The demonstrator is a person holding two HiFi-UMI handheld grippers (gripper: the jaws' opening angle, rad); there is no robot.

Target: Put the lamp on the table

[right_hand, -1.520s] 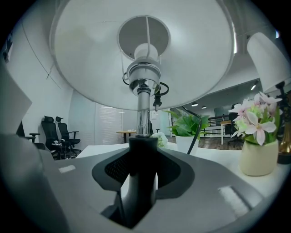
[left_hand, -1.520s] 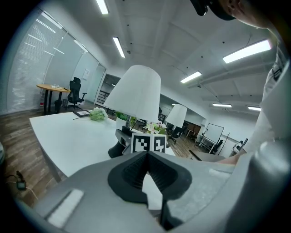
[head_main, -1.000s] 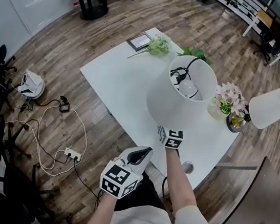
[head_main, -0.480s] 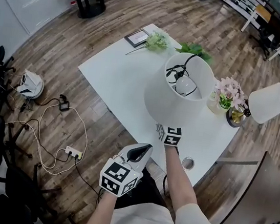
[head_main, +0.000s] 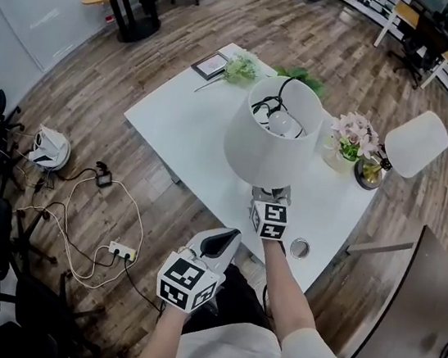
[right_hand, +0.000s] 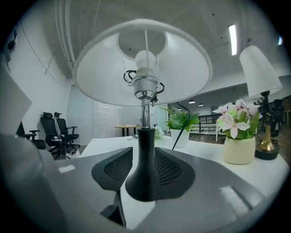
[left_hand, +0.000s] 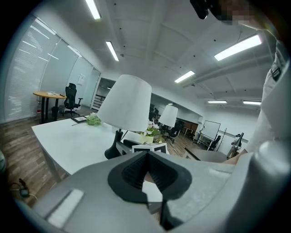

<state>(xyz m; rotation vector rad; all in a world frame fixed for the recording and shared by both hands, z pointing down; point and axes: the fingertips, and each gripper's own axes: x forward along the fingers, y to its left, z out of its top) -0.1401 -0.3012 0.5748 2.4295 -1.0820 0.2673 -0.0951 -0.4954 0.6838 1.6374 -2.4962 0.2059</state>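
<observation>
The right gripper (right_hand: 144, 175) is clamped on the flared black base of a table lamp with a wide white fabric shade (head_main: 249, 149); the jaws press against either side of the base's narrowing neck. The lamp stands upright over the white rectangular table (head_main: 179, 118), close to the table's near edge. From the left gripper view the base looks level with the tabletop, though I cannot tell whether it actually rests there. A round white bulb (head_main: 281, 123) and a loop of black cord (head_main: 266, 105) show through the open top of the shade. The left gripper (head_main: 224, 240) has its jaws together with nothing between them, and it hangs off the table's near edge, above the wooden plank floor (head_main: 119, 101). A small round metal-rimmed opening (head_main: 299, 247) sits in the table's near right corner. At the table's right end stand a pale pot of pink flowers (head_main: 350, 138) and a smaller white-shaded lamp on a brass-coloured base (head_main: 415, 143). Along the table's far side are a leafy green plant (head_main: 300, 76), a bunch of pale green flowers (head_main: 241, 69) and a dark framed picture (head_main: 209, 65) lying flat at the far corner. Left of the table, on the floor, lie a white power strip (head_main: 119, 248) and tangled cables.
</observation>
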